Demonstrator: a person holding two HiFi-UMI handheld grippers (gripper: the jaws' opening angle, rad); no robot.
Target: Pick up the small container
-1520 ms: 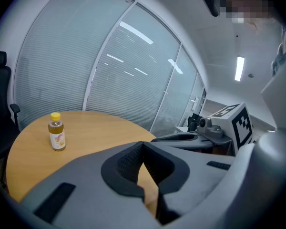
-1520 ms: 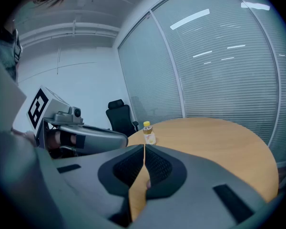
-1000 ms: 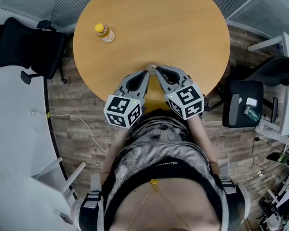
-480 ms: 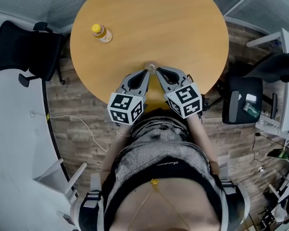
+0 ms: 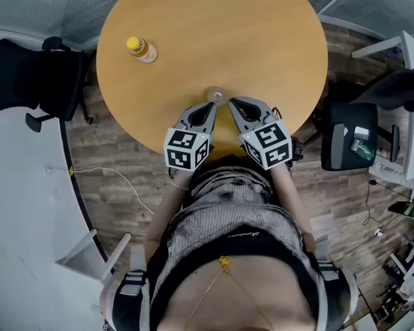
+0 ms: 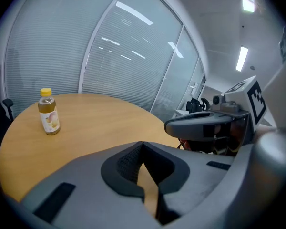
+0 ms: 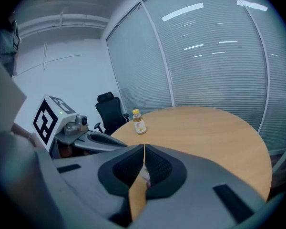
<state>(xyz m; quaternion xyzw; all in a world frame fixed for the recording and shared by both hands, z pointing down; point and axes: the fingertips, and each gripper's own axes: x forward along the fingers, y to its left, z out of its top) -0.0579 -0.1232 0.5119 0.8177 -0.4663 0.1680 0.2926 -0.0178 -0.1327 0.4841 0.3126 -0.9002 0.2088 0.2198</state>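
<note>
A small bottle (image 5: pixel 139 49) with a yellow cap and pale label stands upright at the far left of the round wooden table (image 5: pixel 262 33); it also shows in the left gripper view (image 6: pixel 48 112) and the right gripper view (image 7: pixel 138 122). My left gripper (image 5: pixel 210 106) and right gripper (image 5: pixel 232 102) rest side by side near the table's front edge, both shut and empty, far from the bottle. A small round clear thing (image 5: pixel 216 95) lies on the table just ahead of the two tips. The jaws meet in the left gripper (image 6: pixel 142 143) view and in the right gripper (image 7: pixel 144 147) view.
A black office chair (image 5: pixel 27 81) stands left of the table and a second dark chair (image 5: pixel 348 143) at the right. A white cable (image 5: pixel 117 178) runs over the wooden floor. Glass walls with blinds (image 6: pixel 109 56) stand behind the table.
My left gripper has edged a little forward and to the right. The head view has shifted slightly. The bottle and the right gripper have not moved.
</note>
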